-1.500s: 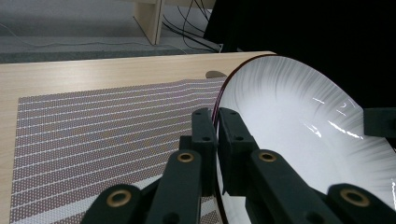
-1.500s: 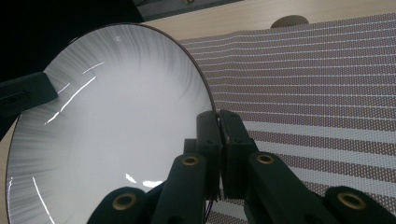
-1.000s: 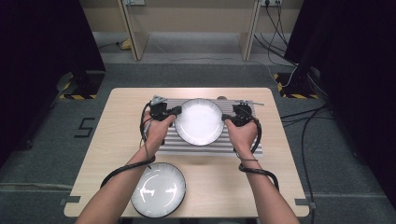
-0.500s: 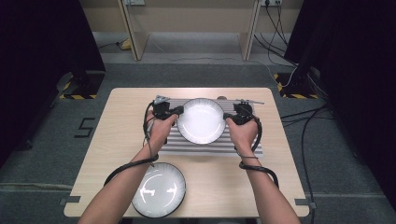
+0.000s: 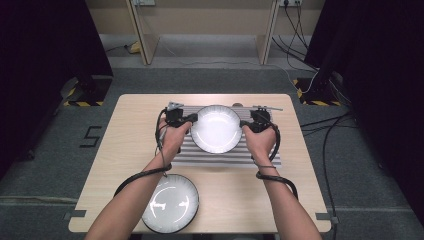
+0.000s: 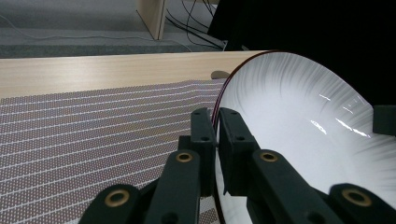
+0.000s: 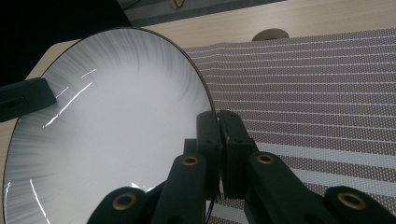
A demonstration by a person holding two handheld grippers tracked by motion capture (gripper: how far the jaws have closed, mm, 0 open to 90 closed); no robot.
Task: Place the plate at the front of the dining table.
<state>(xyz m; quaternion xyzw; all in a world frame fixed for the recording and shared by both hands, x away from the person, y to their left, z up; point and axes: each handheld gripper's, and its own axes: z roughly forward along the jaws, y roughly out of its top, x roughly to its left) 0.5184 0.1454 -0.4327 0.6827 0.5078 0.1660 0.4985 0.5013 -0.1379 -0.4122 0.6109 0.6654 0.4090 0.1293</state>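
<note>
**White plate held by its rim at both sides over the ribbed rack**

White plate sat raised between both hands, above the grey ribbed rack at mid-desk. Left tongs clenched on the plate's left rim; right tongs clenched on the right rim, directly opposite. In the left gripper view the two black jaws pinched the thin dark-edged rim with the plate tilted up on edge; the right gripper view showed the same pinch, rim caught between the jaws, plate face turned toward the camera.

Reason for the hold, as judged: a wide, smooth, shallow plate gives no purchase except at the lip, and one pinch alone would let it swing. Two opposed pinches share the weight and fix the tilt. The tilt itself probably suits the rack's grooves, which look meant to take plates standing on edge.

Second plate lay flat near the desk's front edge, well apart from the rack, beside the left forearm. It looked next in line.

Risk noted: glazed rim, narrow pads. Uneven hands could twist the plate loose.
</note>
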